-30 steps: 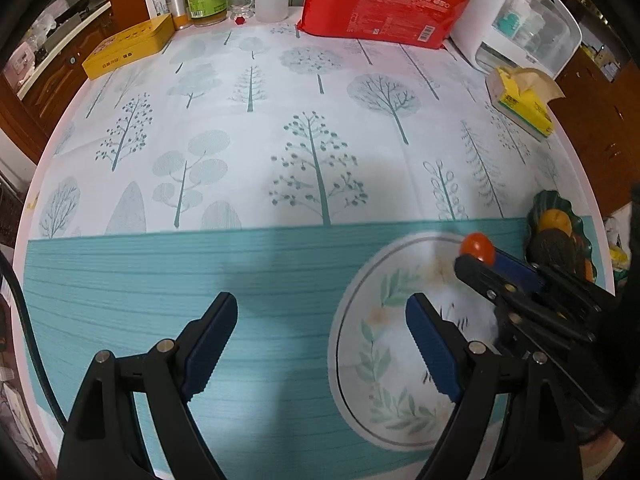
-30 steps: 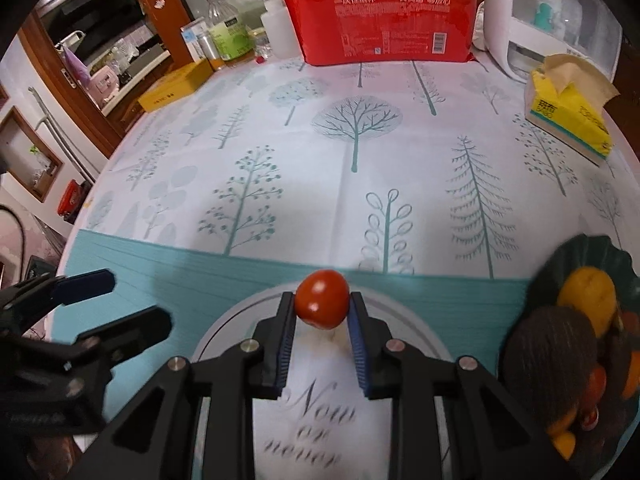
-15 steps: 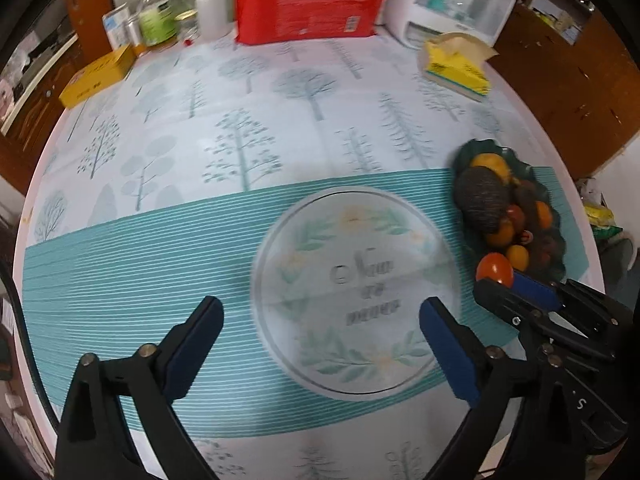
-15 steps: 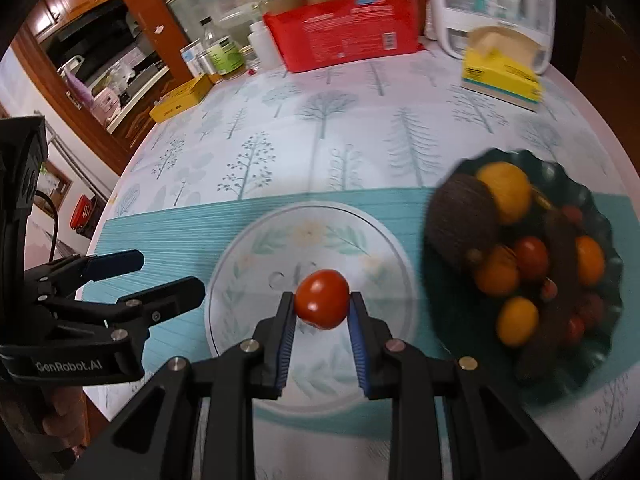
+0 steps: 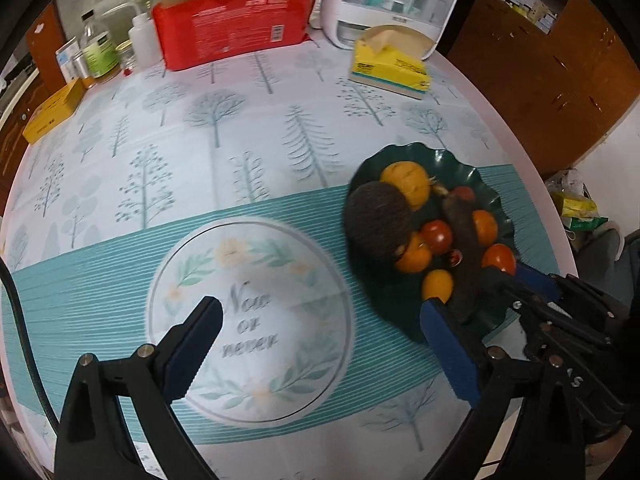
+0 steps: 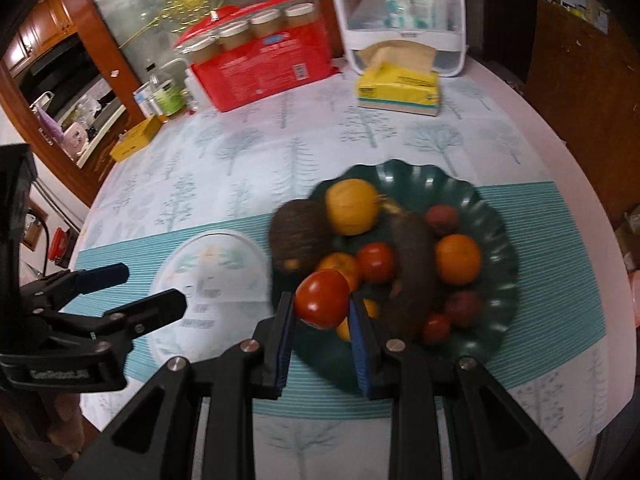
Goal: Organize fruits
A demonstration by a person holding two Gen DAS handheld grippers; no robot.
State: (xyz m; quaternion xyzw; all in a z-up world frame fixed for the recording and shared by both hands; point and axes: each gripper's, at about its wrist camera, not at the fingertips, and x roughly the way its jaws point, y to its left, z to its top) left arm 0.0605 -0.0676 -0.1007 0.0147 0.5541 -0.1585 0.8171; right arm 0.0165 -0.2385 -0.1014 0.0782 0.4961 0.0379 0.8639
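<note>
My right gripper [image 6: 322, 312] is shut on a red tomato [image 6: 322, 298] and holds it above the near left edge of a dark green scalloped plate [image 6: 496, 240]. The plate holds several fruits: oranges, small tomatoes, a brown round fruit [image 6: 298, 236] and a long dark one [image 6: 414, 272]. In the left wrist view the same tomato [image 5: 499, 259] sits in the right gripper [image 5: 516, 276] over the plate [image 5: 380, 300]. My left gripper [image 5: 320, 340] is open and empty above the round print on the tablecloth.
A yellow tissue box [image 6: 398, 88], a red package [image 6: 264, 68] with jars behind it, a white container [image 6: 400, 12], bottles [image 5: 100, 52] and a yellow box [image 5: 52, 112] stand along the far side of the round table. The table's edge curves close on the right.
My right gripper has carried the tomato rightward from over the round print to above the green plate. The left gripper has followed to the right, still open.
</note>
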